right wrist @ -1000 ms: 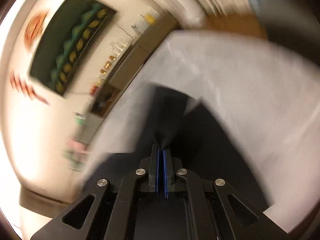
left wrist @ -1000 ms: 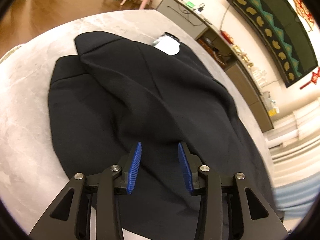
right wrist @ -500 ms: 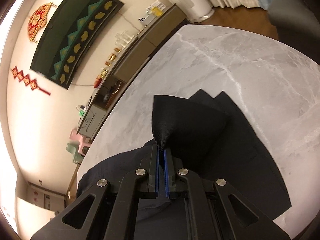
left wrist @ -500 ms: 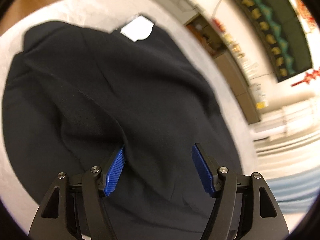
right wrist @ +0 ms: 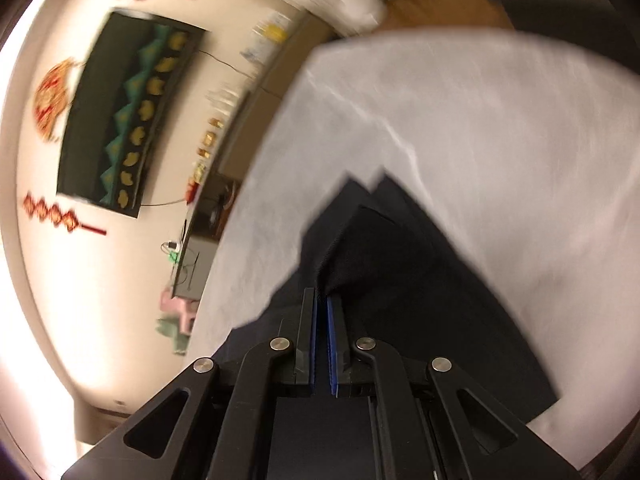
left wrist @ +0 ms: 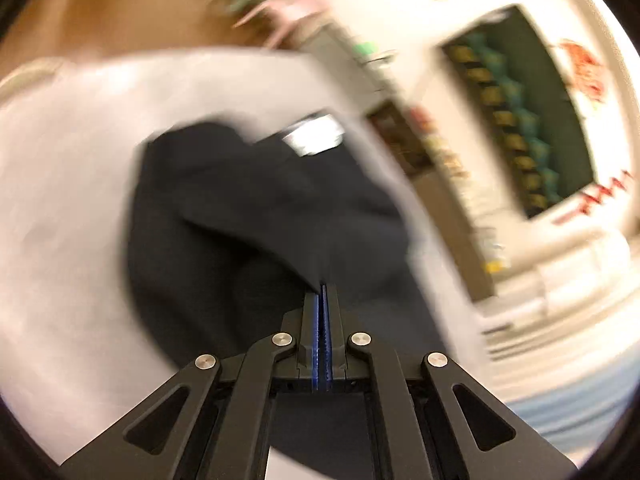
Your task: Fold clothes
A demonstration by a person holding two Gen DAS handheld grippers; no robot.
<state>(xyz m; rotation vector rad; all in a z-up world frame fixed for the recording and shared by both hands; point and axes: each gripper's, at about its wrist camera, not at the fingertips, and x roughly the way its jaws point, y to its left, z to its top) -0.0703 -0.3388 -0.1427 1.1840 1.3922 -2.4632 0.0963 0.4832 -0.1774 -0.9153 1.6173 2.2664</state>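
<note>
A black garment [left wrist: 240, 208] lies bunched on the pale marble table [left wrist: 72, 200], with a white label [left wrist: 314, 140] showing at its far edge. The left wrist view is blurred, but my left gripper [left wrist: 323, 286] is shut, and a ridge of the black cloth is pinched at its tips. In the right wrist view the garment [right wrist: 400, 280] spreads over the table [right wrist: 460, 120] with pointed corners at the far side. My right gripper [right wrist: 322, 294] is shut on a raised fold of the cloth, which peaks just above its blue pads.
A low cabinet [left wrist: 440, 184] runs along the wall past the table's far edge, under a dark green wall hanging [left wrist: 520, 120]. The same hanging [right wrist: 128, 120] and a pink chair [right wrist: 176, 308] show left of the table in the right wrist view.
My left gripper's jaws, open over the garment before, have shut on a pinch of cloth, and its view has swung. My right gripper kept its grip and shifted with the fold.
</note>
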